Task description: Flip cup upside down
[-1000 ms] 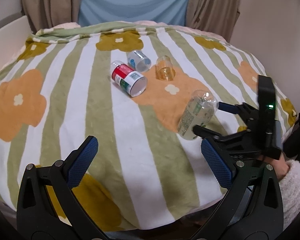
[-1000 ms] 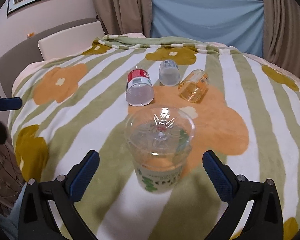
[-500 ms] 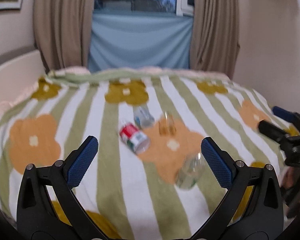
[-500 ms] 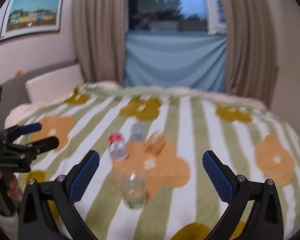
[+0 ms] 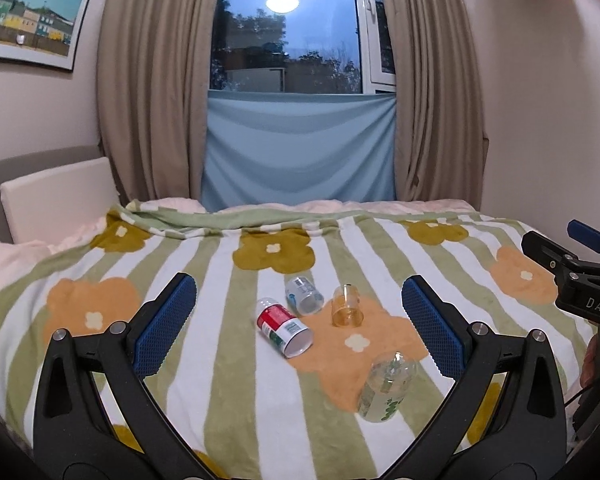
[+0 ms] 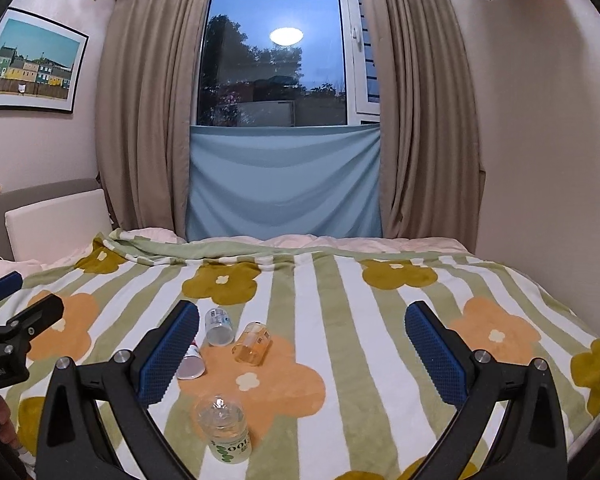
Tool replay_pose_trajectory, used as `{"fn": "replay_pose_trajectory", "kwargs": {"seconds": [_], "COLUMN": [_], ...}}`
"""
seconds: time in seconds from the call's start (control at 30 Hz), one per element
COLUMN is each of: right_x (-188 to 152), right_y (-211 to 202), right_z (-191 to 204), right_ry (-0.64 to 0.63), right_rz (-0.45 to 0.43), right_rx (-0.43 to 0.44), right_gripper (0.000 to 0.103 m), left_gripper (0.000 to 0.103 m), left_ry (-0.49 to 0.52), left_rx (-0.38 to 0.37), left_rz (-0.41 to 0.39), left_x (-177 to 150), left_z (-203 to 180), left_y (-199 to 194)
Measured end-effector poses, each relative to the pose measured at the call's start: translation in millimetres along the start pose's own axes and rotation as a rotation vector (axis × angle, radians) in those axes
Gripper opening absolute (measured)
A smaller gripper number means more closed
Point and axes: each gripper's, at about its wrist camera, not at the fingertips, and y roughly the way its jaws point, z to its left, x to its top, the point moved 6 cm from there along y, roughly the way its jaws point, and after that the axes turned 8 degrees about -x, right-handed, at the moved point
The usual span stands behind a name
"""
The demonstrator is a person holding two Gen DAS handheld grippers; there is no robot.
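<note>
From the left wrist camera, the left gripper (image 5: 298, 322) hangs spread wide and empty above the near edge of the bed, which is covered by a striped flower-print blanket (image 5: 80, 276); nothing sits between its blue pads. The clear plastic cup with green print (image 5: 386, 386) stands base-up on the blanket near the near edge, mouth down and leaning slightly on the soft surface, so the flip looks done. It lies below and to the right of the gripper's centre, apart from both fingers. Farther in, a red-labelled cup (image 5: 285, 327), a small blue-labelled cup (image 5: 304, 295) and an amber cup (image 5: 347, 311) lie on their sides. The right gripper (image 5: 576, 264) shows at the right edge of this view. From the right wrist camera, the right gripper (image 6: 302, 354) is likewise wide open and holding nothing, and the clear cup (image 6: 224, 428) stands inverted below and left of its centre, near the left finger but not touching it.
</note>
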Motion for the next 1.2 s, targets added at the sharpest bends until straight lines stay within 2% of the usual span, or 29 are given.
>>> {"fn": "replay_pose_trajectory", "kwargs": {"seconds": [1.2], "right_x": [2], "right_y": [-11], "right_z": [1], "right_ry": [0.011], "right_rz": [-0.014], "right_rx": [0.006], "right_gripper": [0.103], "left_gripper": [0.103], "left_ry": [0.000], "left_rx": [0.009], "left_rz": [-0.009], "left_x": [0], "left_z": [-2], "left_y": [-7]}}
